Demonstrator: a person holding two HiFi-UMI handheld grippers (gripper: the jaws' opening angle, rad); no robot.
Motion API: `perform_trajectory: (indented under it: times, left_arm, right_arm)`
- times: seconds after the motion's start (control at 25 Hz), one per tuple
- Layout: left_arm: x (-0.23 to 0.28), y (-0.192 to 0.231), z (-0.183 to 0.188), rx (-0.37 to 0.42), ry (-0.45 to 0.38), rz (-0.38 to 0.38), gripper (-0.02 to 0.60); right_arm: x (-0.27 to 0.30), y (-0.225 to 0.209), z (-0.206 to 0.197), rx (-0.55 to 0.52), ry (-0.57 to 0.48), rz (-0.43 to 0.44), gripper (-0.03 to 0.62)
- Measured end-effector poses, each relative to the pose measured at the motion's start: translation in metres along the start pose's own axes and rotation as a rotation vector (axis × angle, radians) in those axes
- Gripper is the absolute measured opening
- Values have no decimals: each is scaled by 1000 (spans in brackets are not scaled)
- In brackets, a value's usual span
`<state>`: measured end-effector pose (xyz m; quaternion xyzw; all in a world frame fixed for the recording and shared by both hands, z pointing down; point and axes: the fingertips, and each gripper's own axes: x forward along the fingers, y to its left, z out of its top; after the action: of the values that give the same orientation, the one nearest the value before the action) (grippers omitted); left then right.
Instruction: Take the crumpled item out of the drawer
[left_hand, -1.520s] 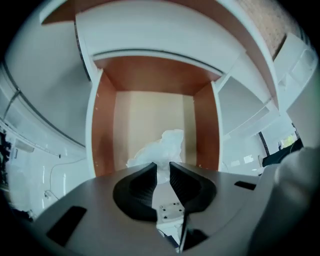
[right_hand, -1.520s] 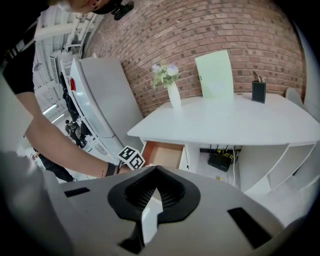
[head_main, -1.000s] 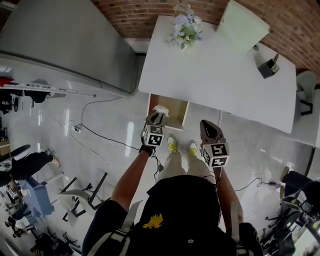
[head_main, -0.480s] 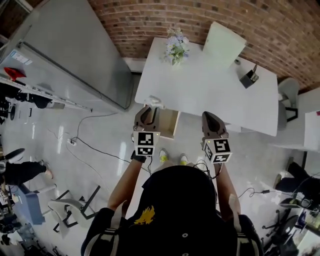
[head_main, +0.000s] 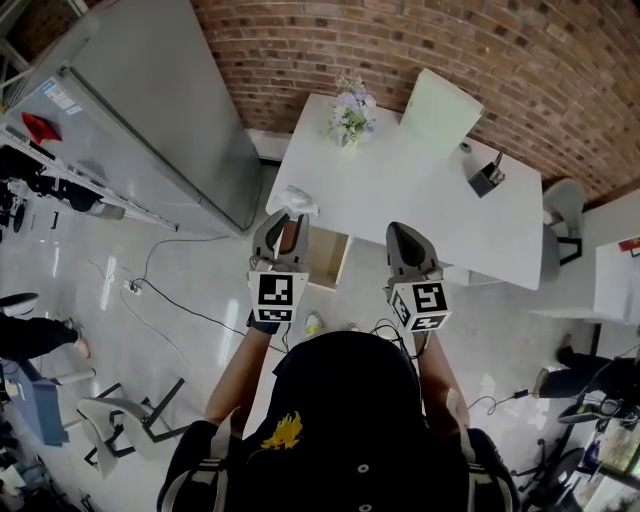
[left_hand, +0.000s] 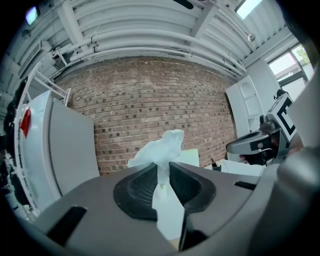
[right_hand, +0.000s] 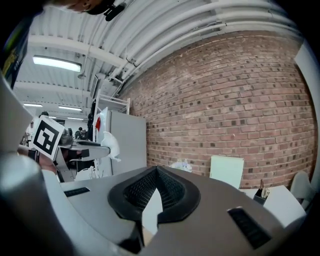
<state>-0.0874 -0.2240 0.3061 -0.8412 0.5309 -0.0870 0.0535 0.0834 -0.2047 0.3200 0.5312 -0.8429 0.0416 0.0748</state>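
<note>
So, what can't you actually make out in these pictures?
- Inside of the drawer: head view; its back runs under the table, and the rest is too small to show whether anything else lies there.
- Crumpled item: left gripper view; its lower part is pinched inside the left gripper, and the material is unclear.
- Contents of the desk holder: head view; too small to tell.

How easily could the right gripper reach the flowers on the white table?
Probably yes: the right gripper is shut and empty by the near edge of the table, and only bare tabletop lies between it and the flowers.
</note>
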Motion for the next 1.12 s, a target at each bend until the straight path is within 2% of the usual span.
perform_trajectory:
  times: [0.24, 0.44, 1.12]
  left_arm:
    - [-9, 5, 20, 14, -38, 7, 86]
    - [-11, 13, 22, 22, -39, 13, 86]
    - [-17, 21, 12, 16, -15, 22, 86]
  right_arm:
    - [3, 9, 27, -41, -49, 7, 26]
    - [7, 12, 38, -41, -78, 3, 26]
    - [13, 25, 36, -78, -57, 33, 26]
